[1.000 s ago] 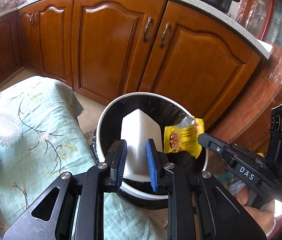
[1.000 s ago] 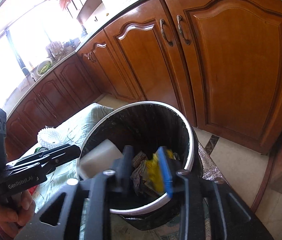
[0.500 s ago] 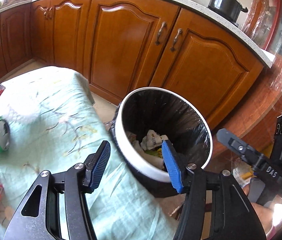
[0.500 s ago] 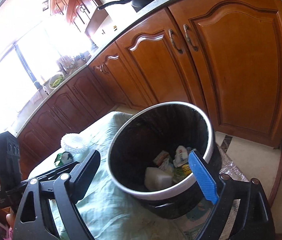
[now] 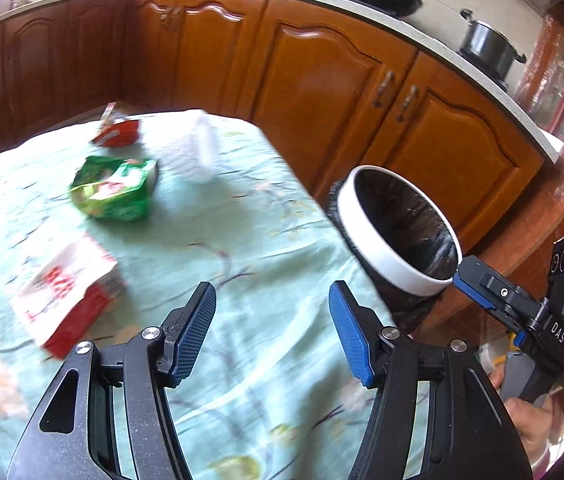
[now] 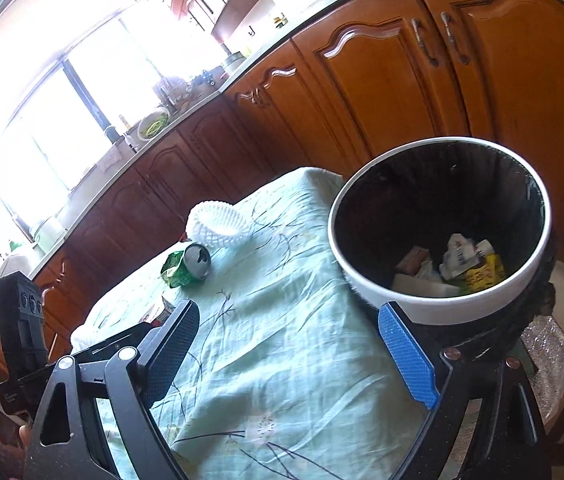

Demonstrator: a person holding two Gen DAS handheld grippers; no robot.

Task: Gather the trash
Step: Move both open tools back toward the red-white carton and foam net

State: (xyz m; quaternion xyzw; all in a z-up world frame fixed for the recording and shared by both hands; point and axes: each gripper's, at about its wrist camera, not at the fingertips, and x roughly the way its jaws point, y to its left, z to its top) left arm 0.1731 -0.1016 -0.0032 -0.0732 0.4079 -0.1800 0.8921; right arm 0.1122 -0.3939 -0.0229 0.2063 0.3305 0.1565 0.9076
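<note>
With both loads dropped in the white-rimmed, black-lined bin [image 6: 437, 308], my left gripper [image 5: 273, 330] and right gripper [image 6: 301, 356] gape empty; remaining wrappers, probably the crushed green packet [image 5: 116, 192] next, litter the tabletop [image 5: 250, 240].

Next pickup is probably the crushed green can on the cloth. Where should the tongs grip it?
Grip the crushed green can across its flattened middle, coming from above: it lies on its side on the tablecloth, its round end facing sideways, clear of the red-and-white carton.
</note>
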